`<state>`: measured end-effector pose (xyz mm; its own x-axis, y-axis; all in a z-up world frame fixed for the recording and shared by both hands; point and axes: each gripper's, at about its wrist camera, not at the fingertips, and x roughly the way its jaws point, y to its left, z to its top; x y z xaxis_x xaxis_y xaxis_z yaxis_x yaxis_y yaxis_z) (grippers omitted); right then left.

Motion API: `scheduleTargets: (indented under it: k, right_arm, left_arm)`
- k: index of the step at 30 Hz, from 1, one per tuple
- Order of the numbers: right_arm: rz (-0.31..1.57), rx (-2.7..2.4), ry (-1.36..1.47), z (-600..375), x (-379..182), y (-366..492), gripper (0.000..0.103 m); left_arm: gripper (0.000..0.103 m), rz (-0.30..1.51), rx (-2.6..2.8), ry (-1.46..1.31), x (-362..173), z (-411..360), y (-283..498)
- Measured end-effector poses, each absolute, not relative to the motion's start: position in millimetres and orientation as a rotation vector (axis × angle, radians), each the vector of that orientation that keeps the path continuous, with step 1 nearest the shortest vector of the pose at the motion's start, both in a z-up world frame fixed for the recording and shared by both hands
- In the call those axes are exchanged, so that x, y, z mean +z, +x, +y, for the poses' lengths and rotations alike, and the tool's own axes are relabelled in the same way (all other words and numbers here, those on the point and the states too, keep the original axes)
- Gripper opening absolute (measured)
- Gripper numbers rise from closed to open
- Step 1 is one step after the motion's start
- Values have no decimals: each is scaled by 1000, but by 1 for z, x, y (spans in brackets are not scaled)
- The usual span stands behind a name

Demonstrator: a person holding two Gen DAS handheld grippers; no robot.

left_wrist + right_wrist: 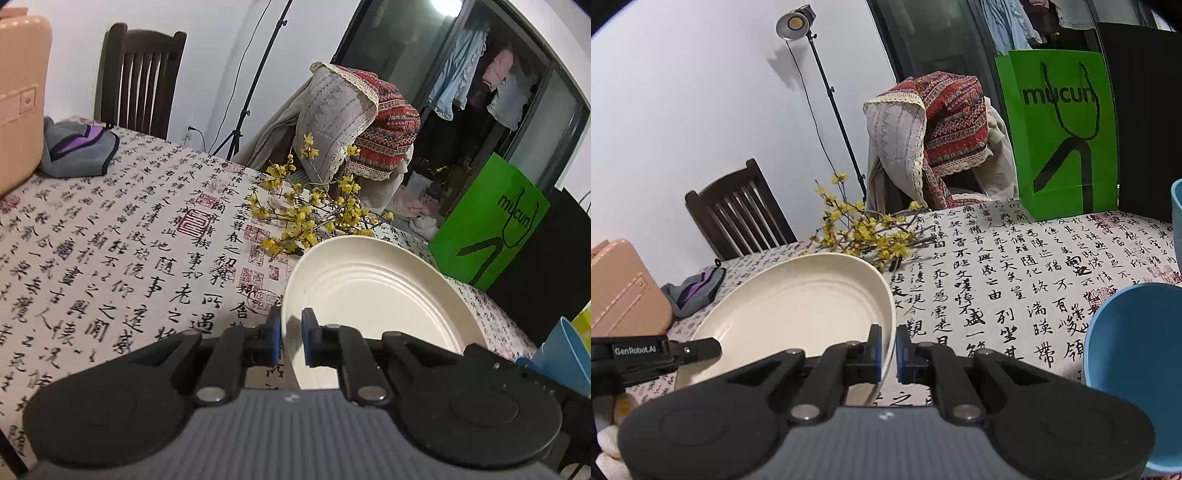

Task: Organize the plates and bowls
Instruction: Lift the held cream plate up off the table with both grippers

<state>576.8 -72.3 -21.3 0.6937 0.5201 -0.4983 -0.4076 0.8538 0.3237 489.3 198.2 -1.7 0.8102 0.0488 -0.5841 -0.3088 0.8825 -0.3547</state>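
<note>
In the left wrist view, our left gripper (291,334) sits nearest, its blue pads pinched on the near rim of the cream plate (373,291), which tilts above the table (110,229) toward its right edge, just before the yellow flower sprigs (303,210).

In the right wrist view, our right gripper (888,354) clamps the plate's opposite rim. The blue bowl (1134,365) stands just beside it. Uneven lifting could twist the thin rim out of either pinch.

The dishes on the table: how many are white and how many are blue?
White: 1, the plate
Blue: 2, the bowl near the camera and a blue container cut off at the right edge
Total: 3
</note>
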Motion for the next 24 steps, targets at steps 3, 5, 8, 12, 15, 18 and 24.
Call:
scheduleTargets:
  k: [3, 5, 8, 12, 15, 18, 24]
  right_arm:
    - [603, 522, 198, -71, -17, 569, 7]
    - [598, 525, 198, -70, -15, 566, 7]
    - [594, 529, 201, -69, -13, 560, 8]
    - [590, 535, 203, -68, -13, 552, 7]
    - [586, 538, 210, -69, -12, 546, 7]
    - [578, 539, 215, -69, -9, 541, 7]
    - [570, 538, 219, -69, -5, 531, 7]
  left_arm:
    - [12, 589, 201, -444, 1, 198, 481]
    - [12, 584, 200, -450, 3, 200, 476]
    - [12, 578, 195, -462, 4, 203, 468]
    - [12, 573, 195, -461, 7, 205, 460]
    - [12, 564, 187, -466, 10, 206, 453]
    - [12, 553, 183, -461, 14, 206, 446]
    - [12, 539, 174, -458, 18, 205, 433]
